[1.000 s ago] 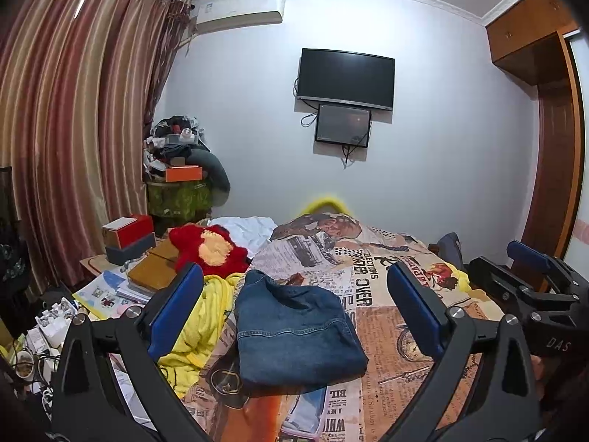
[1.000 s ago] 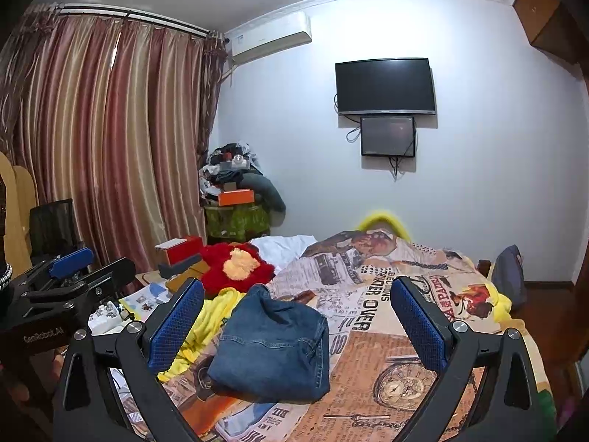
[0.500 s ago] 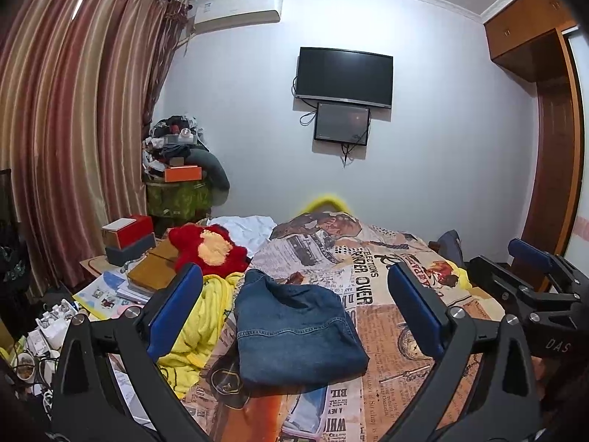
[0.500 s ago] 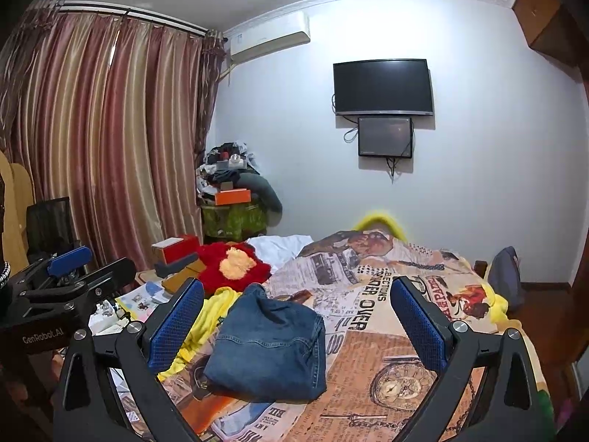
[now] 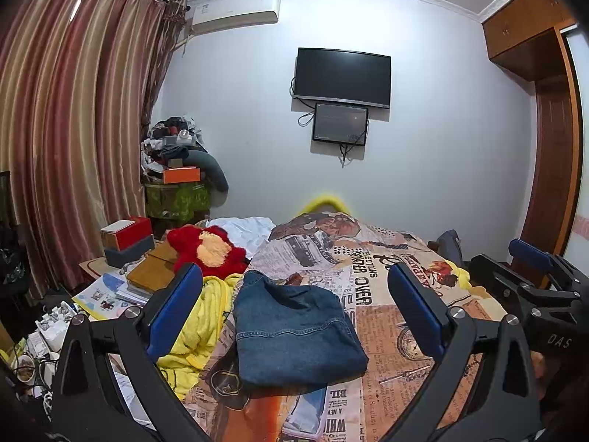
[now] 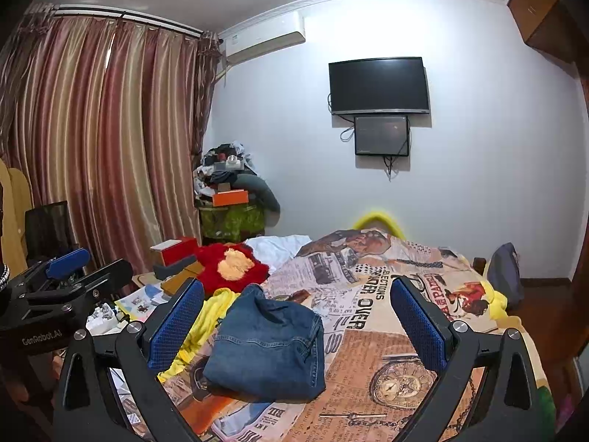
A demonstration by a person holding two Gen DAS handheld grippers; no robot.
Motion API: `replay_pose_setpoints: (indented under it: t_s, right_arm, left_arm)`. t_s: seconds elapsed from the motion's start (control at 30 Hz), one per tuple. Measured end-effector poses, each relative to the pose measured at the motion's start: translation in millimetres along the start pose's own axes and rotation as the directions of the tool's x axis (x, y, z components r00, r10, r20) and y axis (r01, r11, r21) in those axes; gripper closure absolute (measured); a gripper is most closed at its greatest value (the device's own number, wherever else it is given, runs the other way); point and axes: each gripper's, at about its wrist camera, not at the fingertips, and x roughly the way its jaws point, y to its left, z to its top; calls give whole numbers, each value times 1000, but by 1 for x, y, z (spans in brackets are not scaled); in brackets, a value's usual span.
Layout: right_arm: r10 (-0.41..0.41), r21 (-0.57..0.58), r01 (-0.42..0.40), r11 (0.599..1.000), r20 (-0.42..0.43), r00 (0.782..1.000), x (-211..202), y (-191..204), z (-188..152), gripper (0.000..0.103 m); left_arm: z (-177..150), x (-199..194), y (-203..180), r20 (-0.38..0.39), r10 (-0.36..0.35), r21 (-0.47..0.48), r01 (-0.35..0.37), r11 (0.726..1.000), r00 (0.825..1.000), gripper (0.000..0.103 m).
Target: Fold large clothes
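We take the folded denim garment [image 5: 294, 331] as our landmark: it lies on the newspaper-print bedspread [image 5: 386, 294], already doubled into a compact, roughly rectangular bundle, with one narrower end pointing away from us toward the wall. Just to its left a yellow blanket [image 5: 198, 328] is bunched up, touching or nearly touching the denim's left edge, and beyond that blanket sits a red plush toy [image 5: 210, 250]. Our left gripper [image 5: 294, 316] hovers above and short of the denim with its jaws spread wide and nothing between the blue pads; our right gripper [image 6: 294, 324] hangs likewise, fully apart and empty, framing the same bundle [image 6: 268, 346] from slightly further right. Neither touches the cloth. We judge the denim to be heavy and fairly stiff for a garment: it should hold a crease and not slide about, but the stacked layers are thick, so a pinch must bite deep enough to catch every layer or the lower ones will sag out. If a further fold or a tidy-up is wanted, we would take hold at the two near corners, one gripper each, where the folded edge is firmest, and lift together. From how it lies, the folding looks largely done. We would mind the yellow blanket, which could snag in the left pinch.
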Motion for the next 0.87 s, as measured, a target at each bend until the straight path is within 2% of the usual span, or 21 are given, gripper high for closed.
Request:
replay_pose_setpoints:
  t_s: [0.27, 0.47, 0.87]
  right_arm:
    - [-6, 14, 6, 1000, 1, 1000, 1, -1, 1, 2]
    - [-14, 20, 14, 1000, 6, 1000, 0, -2, 1, 2]
    - [-13, 36, 13, 999, -3, 1000, 3, -4, 1, 2]
  left_arm:
    - [1, 2, -5, -14, -29, 28, 30, 999, 999, 1]
    - [1, 4, -4, -23, -44, 11, 44, 999, 999, 1]
    - [0, 5, -9, -15, -47, 30, 47, 998, 999, 1]
